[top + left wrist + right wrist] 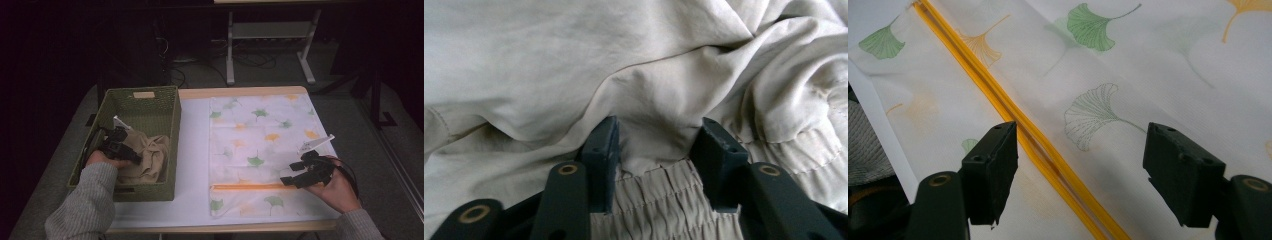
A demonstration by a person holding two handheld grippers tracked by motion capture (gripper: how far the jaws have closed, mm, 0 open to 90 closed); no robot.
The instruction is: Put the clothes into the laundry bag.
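- The left gripper (131,156) is down inside the green woven basket (172,122), which stands at the left end of the table (192,150), its jaws pushed into the beige garment (150,155) that lies crumpled in the basket.
- In the left gripper view the left gripper (659,137) has its jaws partly apart, one on either side of a raised fold of the beige garment (574,65). The cloth touches both inner faces, and a gathered, stitched band lies between the jaws closer to the camera. Whether the fold is truly pinched cannot be told.
- The right gripper (287,179) hovers to the right of the basket, well apart from it, over the near part of a white mesh bag (260,130) printed with green and yellow ginkgo leaves.
- The bag lies flat on the table just beside the basket, and its orange zipper (247,187) runs across its near end.
- In the right gripper view the right gripper (1080,160) has its jaws wide apart and holds nothing. The orange zipper (998,102) passes diagonally just inside one jaw, and a pale green leaf print sits between the two.
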